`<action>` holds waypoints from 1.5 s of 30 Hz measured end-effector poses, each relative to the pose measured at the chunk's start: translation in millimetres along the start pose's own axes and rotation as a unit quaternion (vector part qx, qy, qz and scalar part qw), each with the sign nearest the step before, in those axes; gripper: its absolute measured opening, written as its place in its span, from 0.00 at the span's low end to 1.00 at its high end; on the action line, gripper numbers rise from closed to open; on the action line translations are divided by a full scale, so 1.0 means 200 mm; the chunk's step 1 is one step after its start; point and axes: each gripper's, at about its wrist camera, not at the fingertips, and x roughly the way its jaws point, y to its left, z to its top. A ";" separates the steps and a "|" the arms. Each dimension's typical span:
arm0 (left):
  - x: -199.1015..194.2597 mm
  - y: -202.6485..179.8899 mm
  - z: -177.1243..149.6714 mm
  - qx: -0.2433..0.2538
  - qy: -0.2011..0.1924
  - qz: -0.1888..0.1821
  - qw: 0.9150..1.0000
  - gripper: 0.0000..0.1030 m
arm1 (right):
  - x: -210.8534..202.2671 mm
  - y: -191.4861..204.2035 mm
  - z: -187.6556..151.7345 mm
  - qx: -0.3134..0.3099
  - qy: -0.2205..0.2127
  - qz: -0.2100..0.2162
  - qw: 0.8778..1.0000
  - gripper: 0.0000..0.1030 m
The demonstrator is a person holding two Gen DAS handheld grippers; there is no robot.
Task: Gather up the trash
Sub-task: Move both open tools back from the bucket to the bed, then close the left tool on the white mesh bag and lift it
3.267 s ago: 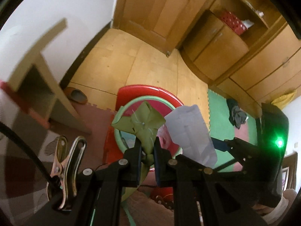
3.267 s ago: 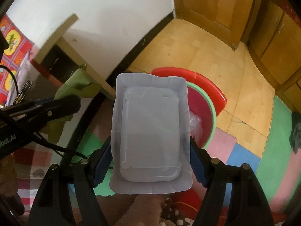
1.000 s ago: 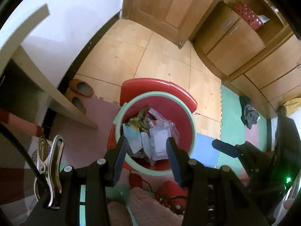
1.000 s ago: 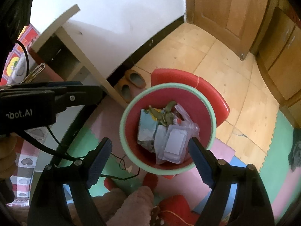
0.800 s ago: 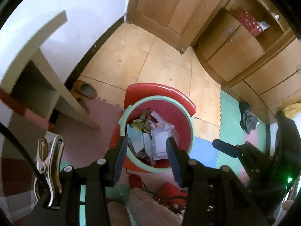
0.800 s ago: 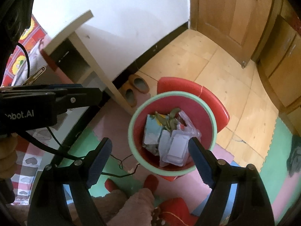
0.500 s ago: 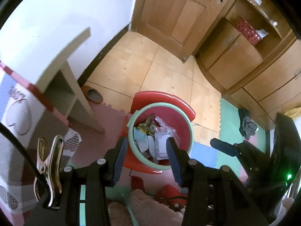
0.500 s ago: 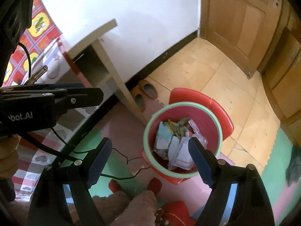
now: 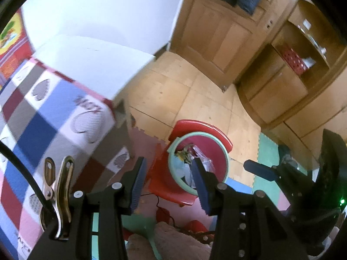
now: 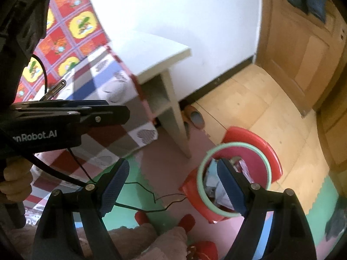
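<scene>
A red bin with a green rim (image 9: 226, 156) stands on the floor below both grippers, holding trash (image 9: 186, 151): wrappers, paper and clear plastic. My left gripper (image 9: 169, 184) is open and empty, high above the bin, and its right finger covers part of the trash. In the right wrist view the same bin (image 10: 236, 144) sits low on the right with the trash (image 10: 208, 182) inside it. My right gripper (image 10: 172, 186) is open wide with nothing between its fingers. The left gripper's body (image 10: 86, 112) crosses the left side of that view, held in a hand.
A white table with a chequered cloth (image 9: 54, 119) stands left of the bin, slippers (image 10: 195, 114) beneath it. A thin black cable (image 10: 151, 192) lies on the foam mats. A person's feet in red slippers (image 10: 186, 221) are near. A wooden door (image 9: 216, 32) and cupboards stand behind.
Earlier the left gripper held a green wrapper and the right a white tray; both now lie in the bin. Over the last second both grippers rose, so the bin looks smaller.
</scene>
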 end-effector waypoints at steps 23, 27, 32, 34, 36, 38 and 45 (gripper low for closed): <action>-0.59 0.71 -0.16 -0.113 -0.075 0.073 0.988 0.44 | 0.03 0.79 0.24 -0.108 -0.019 0.094 0.989 0.82; -0.67 0.85 -0.19 -0.132 -0.081 0.089 0.984 0.44 | 0.06 0.92 0.29 -0.123 -0.021 0.103 0.987 0.82; -0.76 1.01 -0.25 -0.156 -0.087 0.103 0.979 0.44 | 0.08 1.06 0.33 -0.138 -0.024 0.112 0.984 0.82; -0.79 1.09 -0.28 -0.165 -0.090 0.109 0.976 0.44 | 0.10 1.11 0.34 -0.142 -0.025 0.116 0.983 0.82; -0.81 1.14 -0.30 -0.170 -0.093 0.116 0.974 0.44 | 0.11 1.16 0.36 -0.148 -0.026 0.120 0.981 0.82; -0.84 1.20 -0.33 -0.177 -0.096 0.128 0.971 0.44 | 0.13 1.21 0.37 -0.154 -0.024 0.126 0.980 0.82; -0.87 1.41 -0.41 -0.231 -0.097 0.156 0.956 0.44 | 0.19 1.32 0.45 -0.175 -0.010 0.135 0.975 0.82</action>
